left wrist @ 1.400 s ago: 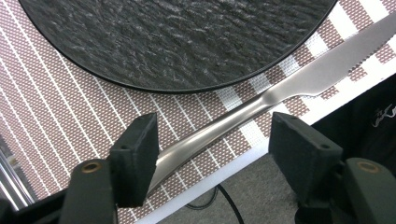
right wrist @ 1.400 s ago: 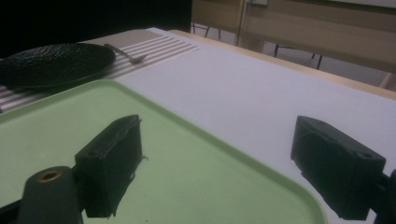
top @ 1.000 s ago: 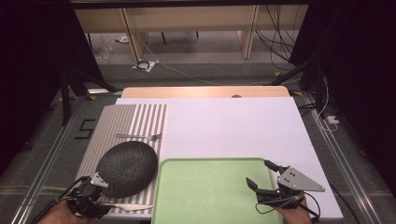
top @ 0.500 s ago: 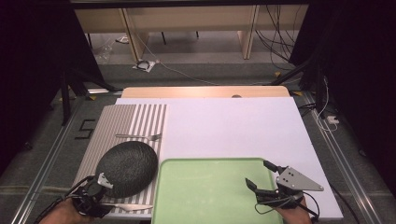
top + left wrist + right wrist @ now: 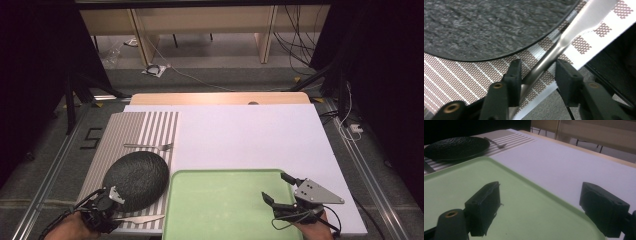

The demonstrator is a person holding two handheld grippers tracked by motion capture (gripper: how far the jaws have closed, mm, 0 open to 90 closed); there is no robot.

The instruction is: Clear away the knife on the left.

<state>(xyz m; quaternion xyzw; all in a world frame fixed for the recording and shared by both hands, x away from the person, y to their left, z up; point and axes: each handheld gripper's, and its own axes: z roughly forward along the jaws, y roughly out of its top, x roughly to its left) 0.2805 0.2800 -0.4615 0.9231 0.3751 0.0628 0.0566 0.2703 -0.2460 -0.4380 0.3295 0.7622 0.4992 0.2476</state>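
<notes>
A silver knife [image 5: 564, 40] lies on the striped placemat [image 5: 461, 77] just beside a black plate [image 5: 486, 25]. My left gripper [image 5: 537, 66] is open, its jaws standing close on either side of the knife handle, with a thin strip of mat showing by the right jaw. In the high view the left gripper [image 5: 111, 210] sits at the plate's [image 5: 135, 180] near-left edge, over the knife [image 5: 142, 218]. My right gripper [image 5: 541, 192] is wide open and holds nothing, hovering over the near-right corner of the green tray [image 5: 461, 182]; it appears from above as the right gripper [image 5: 273, 186] over the tray [image 5: 215, 205].
A fork [image 5: 148, 146] lies on the placemat [image 5: 145, 127] beyond the plate. A white sheet [image 5: 250, 135] covers the table to the right of the mat. Metal rails run along both table sides. Dark floor with cables lies past the far edge.
My left gripper has shifted slightly right and forward, toward the knife by the plate. The right gripper has stayed where it was.
</notes>
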